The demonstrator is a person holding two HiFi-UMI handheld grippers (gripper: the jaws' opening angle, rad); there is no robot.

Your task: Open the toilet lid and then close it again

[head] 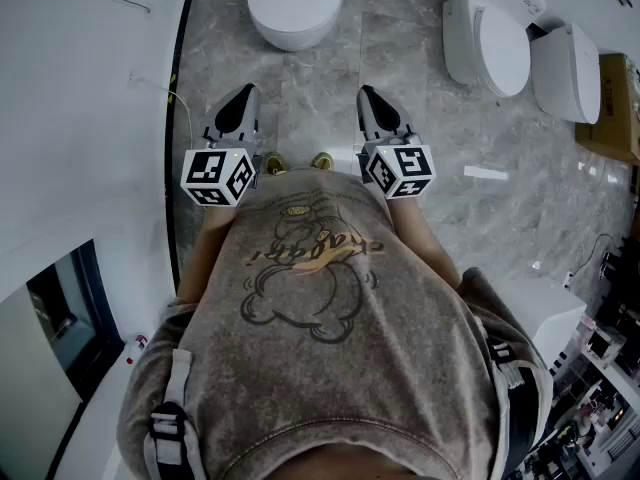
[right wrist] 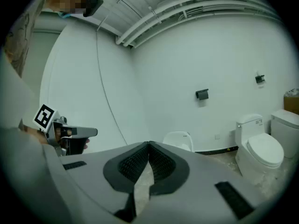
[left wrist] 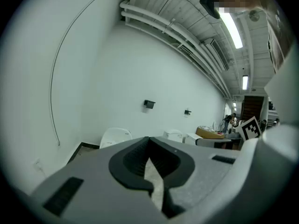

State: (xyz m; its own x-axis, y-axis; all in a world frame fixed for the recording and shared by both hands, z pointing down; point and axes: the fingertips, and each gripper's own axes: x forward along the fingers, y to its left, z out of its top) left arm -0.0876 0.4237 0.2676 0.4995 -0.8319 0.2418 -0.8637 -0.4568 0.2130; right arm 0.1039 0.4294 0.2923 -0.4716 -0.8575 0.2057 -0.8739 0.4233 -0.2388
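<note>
While the person in the grey-brown cartoon-print shirt (head: 310,298) stood on the grey marbled floor tiles (head: 320,78), both handheld grippers were held out level with each other in front of the body, side by side and apart, tipped slightly downward. The left gripper (head: 245,92) had its dark ribbed jaws fully together, tips touching, with nothing between them. The right gripper (head: 368,94) was closed the same way and equally empty. Straight ahead of them, near the curved white wall (head: 80,118), stood the white oval toilet (head: 295,3), well apart from both grippers and touched by neither, its smooth lid apparently lying down over the bowl. Two more white toilets (head: 495,38) stood off to the right, beside a brown cardboard box (head: 620,108).
</note>
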